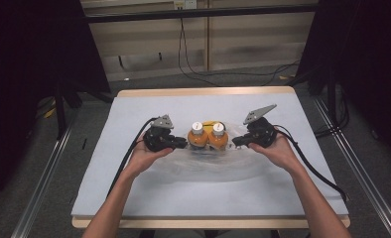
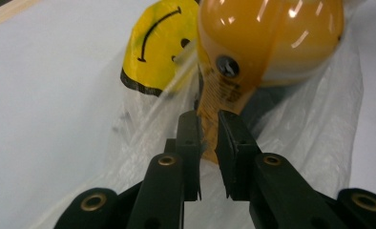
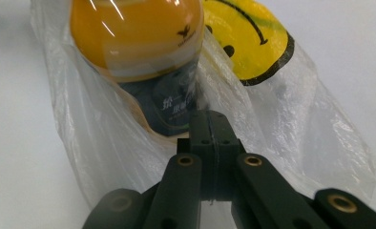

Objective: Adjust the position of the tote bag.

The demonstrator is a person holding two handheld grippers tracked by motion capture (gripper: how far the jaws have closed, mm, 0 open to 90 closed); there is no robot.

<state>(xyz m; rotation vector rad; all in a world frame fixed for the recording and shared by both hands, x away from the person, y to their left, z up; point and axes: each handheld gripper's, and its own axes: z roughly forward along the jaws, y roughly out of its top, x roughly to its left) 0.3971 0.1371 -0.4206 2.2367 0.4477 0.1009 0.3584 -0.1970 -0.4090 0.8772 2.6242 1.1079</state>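
Pinching the clear bag (image 1: 208, 157) mid-table, left gripper (image 2: 207, 138) and right gripper (image 3: 214, 131) both clamp film; pulling unevenly could topple the bottles (image 1: 207, 135).

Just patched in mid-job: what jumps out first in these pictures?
Two orange bottles with white caps stand side by side at the middle of the table, inside a clear plastic bag printed with a yellow smiley face. The left tool comes at the bag from one side, its jaws close together around an orange strip. The right tool has its jaws shut on the plastic on the opposite side.
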